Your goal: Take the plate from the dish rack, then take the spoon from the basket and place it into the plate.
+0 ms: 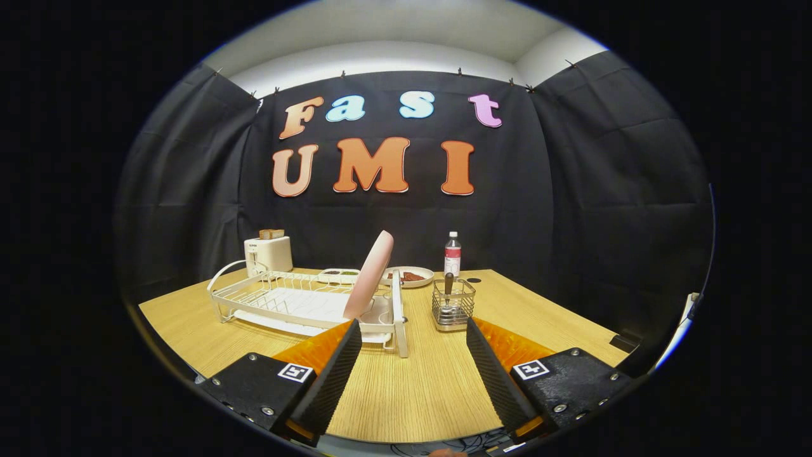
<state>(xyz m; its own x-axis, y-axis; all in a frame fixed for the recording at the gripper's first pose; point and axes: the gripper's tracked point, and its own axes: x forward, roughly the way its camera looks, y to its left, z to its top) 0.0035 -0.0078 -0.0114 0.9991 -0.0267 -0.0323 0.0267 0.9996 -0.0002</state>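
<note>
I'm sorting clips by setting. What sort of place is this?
Likely a mock kitchen in a cloth-walled booth: a dish rack holding a pink plate, a toaster, and a cutlery basket beyond the open gripper.

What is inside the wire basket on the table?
In the wire basket stands a spoon, dark handle up; its bowl is hidden low behind the wires. Whether more cutlery lies there, I cannot tell. The open gripper is short of it, holding nothing.
</note>
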